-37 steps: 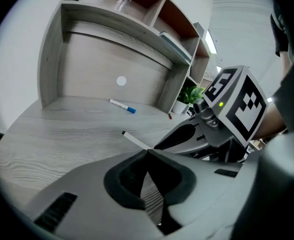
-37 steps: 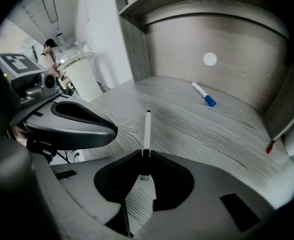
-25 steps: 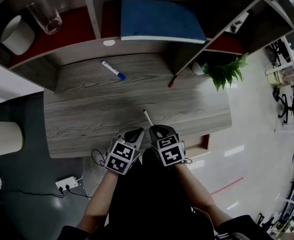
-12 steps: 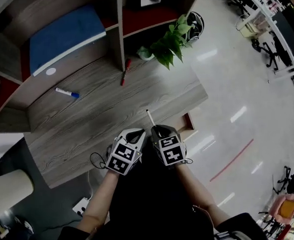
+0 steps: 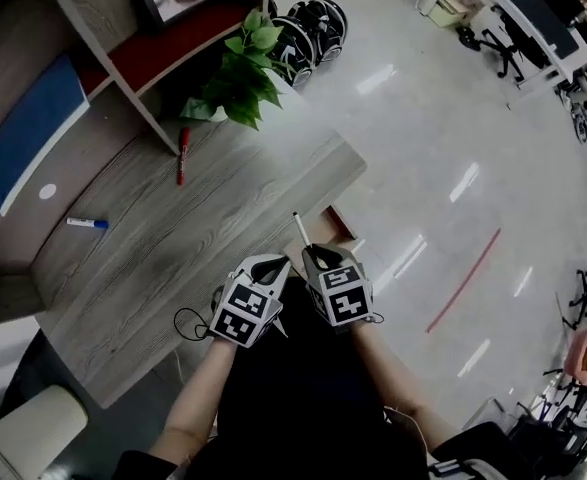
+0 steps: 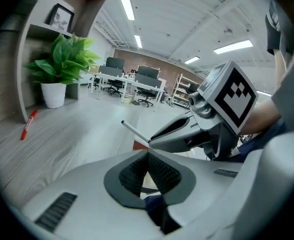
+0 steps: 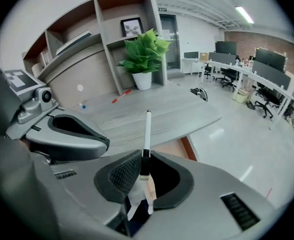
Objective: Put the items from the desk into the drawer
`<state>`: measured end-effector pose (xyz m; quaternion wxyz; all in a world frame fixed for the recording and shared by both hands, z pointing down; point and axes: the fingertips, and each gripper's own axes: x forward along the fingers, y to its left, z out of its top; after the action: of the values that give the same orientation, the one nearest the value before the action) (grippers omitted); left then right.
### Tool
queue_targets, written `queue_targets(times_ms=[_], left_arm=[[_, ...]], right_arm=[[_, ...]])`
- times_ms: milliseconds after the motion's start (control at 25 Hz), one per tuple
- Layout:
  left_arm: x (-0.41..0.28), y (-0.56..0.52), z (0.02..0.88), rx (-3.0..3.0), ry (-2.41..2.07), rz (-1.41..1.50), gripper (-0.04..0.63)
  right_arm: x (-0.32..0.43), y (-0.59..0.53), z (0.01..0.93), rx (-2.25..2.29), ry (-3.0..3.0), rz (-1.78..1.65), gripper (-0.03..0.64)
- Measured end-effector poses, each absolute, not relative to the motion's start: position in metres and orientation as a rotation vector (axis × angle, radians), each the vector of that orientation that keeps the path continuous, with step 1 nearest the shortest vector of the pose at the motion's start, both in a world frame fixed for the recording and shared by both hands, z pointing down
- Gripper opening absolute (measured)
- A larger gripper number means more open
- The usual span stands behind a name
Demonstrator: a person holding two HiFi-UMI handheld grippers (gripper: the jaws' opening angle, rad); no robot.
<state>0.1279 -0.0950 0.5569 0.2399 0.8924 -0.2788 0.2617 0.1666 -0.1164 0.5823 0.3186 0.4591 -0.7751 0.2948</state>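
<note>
Far off to the left of the left claw (image 5: pixel 269 265), up in the shelf unit (image 5: pixel 113 68): a blue folder (image 5: pixel 28 133) lying flat. Nearer, yet well to the left of that claw and ahead of it, on the grey wood-grain surface (image 5: pixel 173 258): a blue-capped marker (image 5: pixel 87 223). Further along, ahead of the left claw and well apart from it: a red pen (image 5: pixel 182 155) at the foot of the shelf upright, just beside a potted plant (image 5: pixel 241 68) at the surface's far corner. Left claw held at the near edge of the surface, jaws closed together, pads meeting at the tips, nothing between them. Right beside it, almost touching: the right claw (image 5: pixel 319 257), clamped on a white pen (image 5: pixel 298 229) at its dark-banded end, white shaft sticking out forward past the jaws. Just ahead of the right claw, under the pen's tip: the drawer (image 5: pixel 339 223), pulled out from beneath the surface's edge, wood-coloured inside. Off to the right of both claws: shiny pale floor (image 5: pixel 443 148) crossed by a red line (image 5: pixel 463 278), with office chairs (image 5: pixel 500 46) far beyond.
</note>
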Motion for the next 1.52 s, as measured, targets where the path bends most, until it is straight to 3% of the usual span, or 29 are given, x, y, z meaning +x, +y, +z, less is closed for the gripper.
queue_targets(times_ms=[600,1520], left_arm=[[0.183,-0.070,0.605,2.418,-0.530,0.857,0.023],[0.147,-0.055,0.653,2.153,-0.729,0.866,0.023]], right_arm=[[0.229,-0.092,0.634,1.337,-1.910,0.977,0.052],[0.180,-0.117,0.715,1.011,-1.972,1.064,0.054]])
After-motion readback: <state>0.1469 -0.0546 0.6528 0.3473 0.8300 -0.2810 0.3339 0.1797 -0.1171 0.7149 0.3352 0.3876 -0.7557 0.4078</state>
